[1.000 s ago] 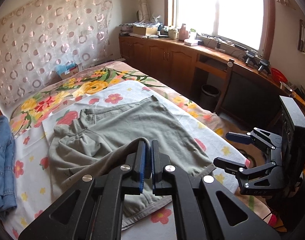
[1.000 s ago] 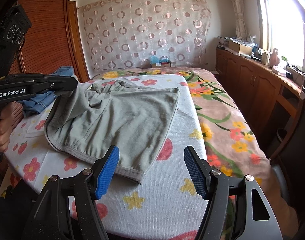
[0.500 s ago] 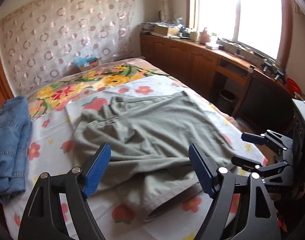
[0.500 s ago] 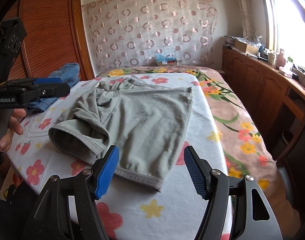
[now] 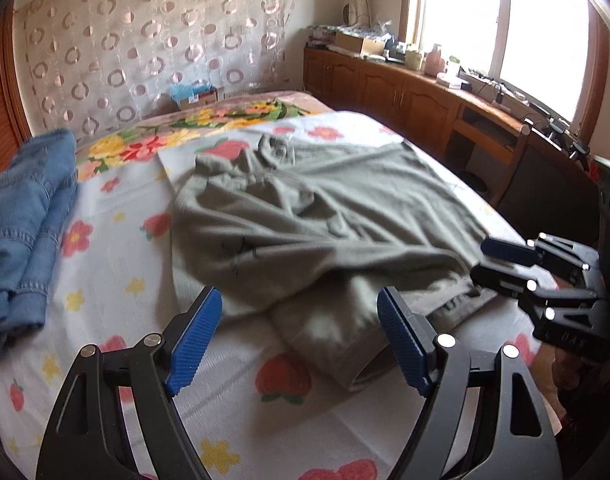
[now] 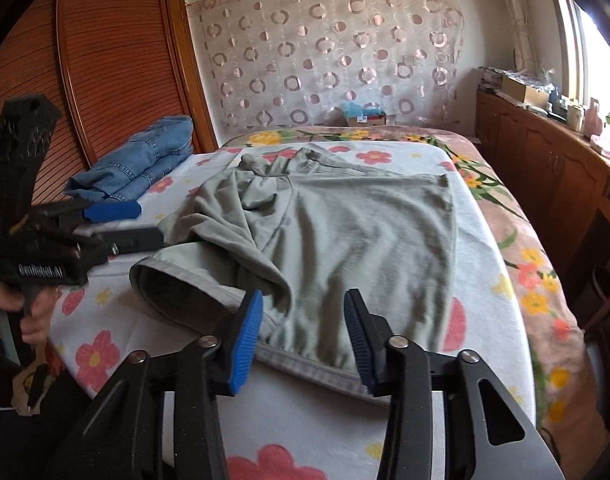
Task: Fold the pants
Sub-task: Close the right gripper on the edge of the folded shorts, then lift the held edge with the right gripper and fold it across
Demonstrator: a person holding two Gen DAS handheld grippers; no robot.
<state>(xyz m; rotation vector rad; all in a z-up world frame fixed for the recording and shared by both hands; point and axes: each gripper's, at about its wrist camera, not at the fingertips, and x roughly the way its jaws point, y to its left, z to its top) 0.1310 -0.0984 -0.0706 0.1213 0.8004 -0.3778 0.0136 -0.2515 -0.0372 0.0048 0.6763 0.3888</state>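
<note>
Pants (image 6: 345, 232) rumpled on flowered bed (image 6: 405, 420), near hem just ahead of both tongs. Left tongs (image 5: 299, 336) spread wide, gripping nothing. Right tongs (image 6: 303, 336) closing over hem edge, pads not pressing cloth.

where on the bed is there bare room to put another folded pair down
Bare floral sheet lies between the folded jeans and the grey-green pants. The near edge is crowded by both grippers; the far strip holds a small box.
</note>
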